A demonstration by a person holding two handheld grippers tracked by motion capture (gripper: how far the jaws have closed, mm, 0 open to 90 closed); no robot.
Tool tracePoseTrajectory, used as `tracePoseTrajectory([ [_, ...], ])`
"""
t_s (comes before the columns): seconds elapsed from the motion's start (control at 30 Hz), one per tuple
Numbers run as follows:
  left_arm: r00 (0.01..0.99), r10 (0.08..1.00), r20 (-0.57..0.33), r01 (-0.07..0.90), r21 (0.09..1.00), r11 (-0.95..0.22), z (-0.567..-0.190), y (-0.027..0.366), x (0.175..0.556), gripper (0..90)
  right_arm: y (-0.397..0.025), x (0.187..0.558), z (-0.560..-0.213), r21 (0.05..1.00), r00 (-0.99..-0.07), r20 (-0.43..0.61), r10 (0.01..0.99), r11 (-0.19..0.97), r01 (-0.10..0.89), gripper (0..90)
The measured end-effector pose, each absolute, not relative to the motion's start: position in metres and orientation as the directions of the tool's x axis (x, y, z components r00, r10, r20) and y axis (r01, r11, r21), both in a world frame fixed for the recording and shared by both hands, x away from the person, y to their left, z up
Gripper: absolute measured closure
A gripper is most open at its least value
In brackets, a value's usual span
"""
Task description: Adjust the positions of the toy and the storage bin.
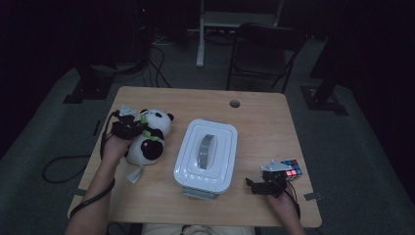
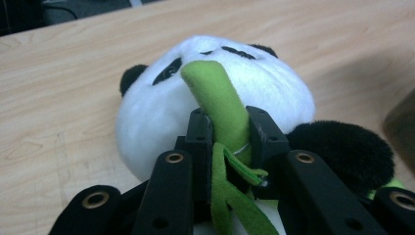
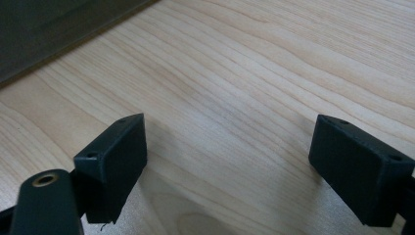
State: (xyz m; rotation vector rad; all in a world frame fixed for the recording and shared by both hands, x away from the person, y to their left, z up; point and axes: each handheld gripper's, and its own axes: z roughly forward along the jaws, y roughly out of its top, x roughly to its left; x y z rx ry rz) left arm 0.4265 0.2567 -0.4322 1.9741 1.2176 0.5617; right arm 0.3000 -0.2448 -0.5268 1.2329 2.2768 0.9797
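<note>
A black-and-white panda plush (image 1: 151,139) lies on the left part of the wooden table (image 1: 254,122). It holds a green bamboo stalk (image 2: 215,95) across its white head (image 2: 274,93). My left gripper (image 1: 138,123) comes in from the left, and in the left gripper view it (image 2: 230,139) is shut on that stalk, jaws pressed against both sides. My right gripper (image 1: 251,185) rests low at the front right of the table. In the right gripper view it (image 3: 227,166) stands open wide over bare wood, with nothing between the jaws.
A white lidded box (image 1: 206,155) with a grey handle sits mid-table between the two grippers. A multicoloured puzzle cube (image 1: 292,169) lies just right of my right hand. A cable hole (image 1: 235,104) marks the far edge. A dark chair (image 1: 264,51) stands beyond the table.
</note>
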Motion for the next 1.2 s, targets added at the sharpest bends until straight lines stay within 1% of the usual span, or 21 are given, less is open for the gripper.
tracePoseTrajectory([
  [0.1,0.49,0.87,-0.047,0.547,0.794,-0.265,-0.433,0.259,0.434,75.3,-0.245,0.3,-0.527,0.724,-0.548,0.005,0.836,0.375,0.578,14.0],
  [0.17,0.535,0.843,-0.05,0.513,0.812,-0.278,-0.432,0.259,0.438,75.1,-0.245,0.3,-0.527,0.724,-0.548,0.005,0.836,0.375,0.578,13.9],
  [0.2,0.541,0.839,-0.062,0.513,0.814,-0.272,-0.43,0.259,0.441,75.1,-0.245,0.3,-0.527,0.724,-0.547,0.005,0.837,0.374,0.579,13.9],
  [0.27,0.562,0.826,-0.046,0.481,0.83,-0.281,-0.426,0.258,0.447,75.1,-0.245,0.3,-0.527,0.725,-0.546,0.005,0.838,0.374,0.579,14.0],
  [0.3,0.566,0.822,-0.057,0.484,0.831,-0.275,-0.424,0.258,0.45,75.0,-0.245,0.3,-0.527,0.724,-0.546,0.005,0.838,0.373,0.579,13.9],
  [0.37,0.585,0.809,-0.048,0.462,0.84,-0.284,-0.42,0.256,0.455,75.0,-0.245,0.3,-0.527,0.724,-0.546,0.005,0.838,0.374,0.579,13.9],
  [0.5,0.63,0.772,-0.077,0.48,0.821,-0.31,-0.417,0.248,0.465,74.7,-0.245,0.3,-0.527,0.725,-0.546,0.005,0.838,0.374,0.579,13.9],
  [0.67,0.681,0.729,-0.067,0.487,0.785,-0.383,-0.432,0.236,0.471,73.6,-0.245,0.3,-0.527,0.725,-0.546,0.005,0.838,0.373,0.579,13.9],
  [0.7,0.678,0.733,-0.063,0.484,0.789,-0.38,-0.433,0.235,0.471,72.2,-0.245,0.3,-0.527,0.725,-0.546,0.005,0.838,0.373,0.58,13.9],
  [0.77,0.667,0.741,-0.077,0.488,0.797,-0.356,-0.431,0.236,0.471,68.1,-0.245,0.3,-0.527,0.725,-0.546,0.005,0.838,0.373,0.579,13.9],
  [0.83,0.66,0.747,-0.081,0.493,0.796,-0.35,-0.428,0.236,0.47,61.5,-0.245,0.3,-0.527,0.724,-0.546,0.004,0.838,0.374,0.579,13.9],
  [0.87,0.666,0.74,-0.087,0.496,0.794,-0.353,-0.427,0.236,0.469,56.7,-0.245,0.3,-0.527,0.724,-0.546,0.005,0.837,0.374,0.579,13.9],
  [0.9,0.669,0.738,-0.088,0.494,0.795,-0.352,-0.424,0.235,0.468,48.3,-0.245,0.3,-0.527,0.724,-0.546,0.005,0.838,0.374,0.579,13.8],
  [0.93,0.672,0.735,-0.089,0.495,0.792,-0.357,-0.422,0.235,0.467,42.8,-0.245,0.3,-0.527,0.724,-0.546,0.005,0.838,0.374,0.58,13.8],
  [0.97,0.674,0.734,-0.084,0.493,0.791,-0.362,-0.42,0.235,0.465,37.6,-0.245,0.3,-0.527,0.724,-0.547,0.005,0.837,0.374,0.579,13.7],
  [1.0,0.676,0.733,-0.081,0.491,0.791,-0.365,-0.419,0.235,0.463,34.4,-0.245,0.3,-0.527,0.724,-0.547,0.005,0.837,0.375,0.579,13.7],
  [1.03,0.678,0.731,-0.077,0.487,0.792,-0.368,-0.417,0.235,0.461,31.5,-0.245,0.3,-0.527,0.724,-0.547,0.005,0.837,0.374,0.579,13.7],
  [1.1,0.683,0.725,-0.088,0.49,0.791,-0.365,-0.416,0.236,0.457,29.6,-0.245,0.3,-0.527,0.724,-0.547,0.005,0.837,0.375,0.579,13.7],
  [1.13,0.683,0.725,-0.091,0.49,0.793,-0.362,-0.415,0.236,0.454,27.0,-0.245,0.3,-0.527,0.724,-0.547,0.005,0.837,0.374,0.579,13.7],
  [1.2,0.69,0.718,-0.096,0.487,0.795,-0.362,-0.415,0.237,0.449,26.2,-0.245,0.3,-0.527,0.724,-0.547,0.005,0.837,0.374,0.579,13.7],
])
